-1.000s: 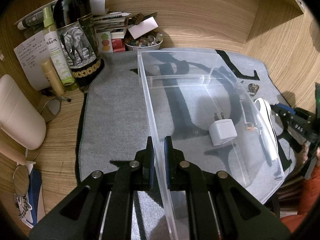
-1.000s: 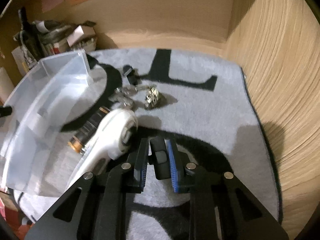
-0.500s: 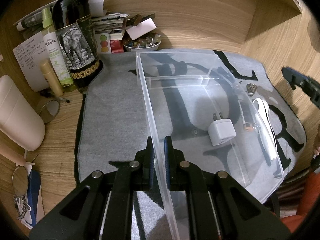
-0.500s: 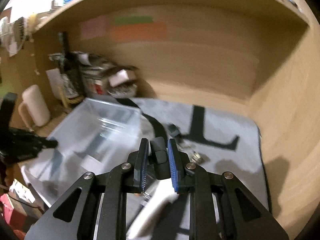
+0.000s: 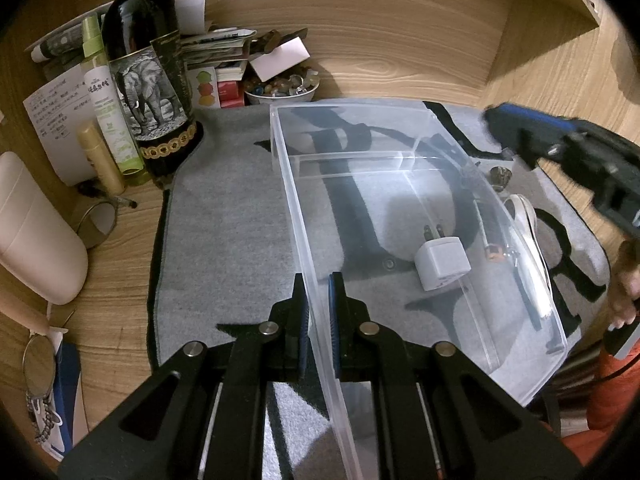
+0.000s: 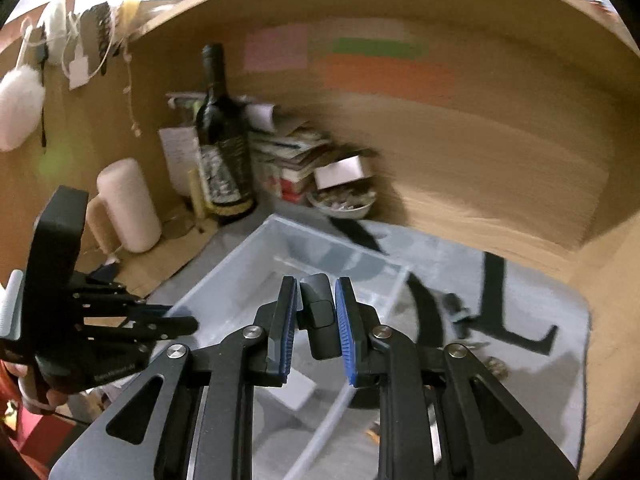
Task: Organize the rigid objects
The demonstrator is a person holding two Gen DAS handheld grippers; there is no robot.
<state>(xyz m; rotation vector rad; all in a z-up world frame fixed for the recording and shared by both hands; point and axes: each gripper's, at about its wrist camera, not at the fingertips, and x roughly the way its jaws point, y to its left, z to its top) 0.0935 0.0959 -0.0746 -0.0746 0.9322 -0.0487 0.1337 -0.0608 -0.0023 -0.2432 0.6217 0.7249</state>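
While the small black object hangs above the clear bin, pinched in the right hand-held gripper, the left hand-held gripper clamps the bin's near wall on the grey mat. A white plug adapter lies inside. Released off-centre, the object could strike the rim and bounce onto the mat.

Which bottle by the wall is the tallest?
The dark wine bottle with the elephant label; it towers over the green spray bottle and small gold tube beside it.
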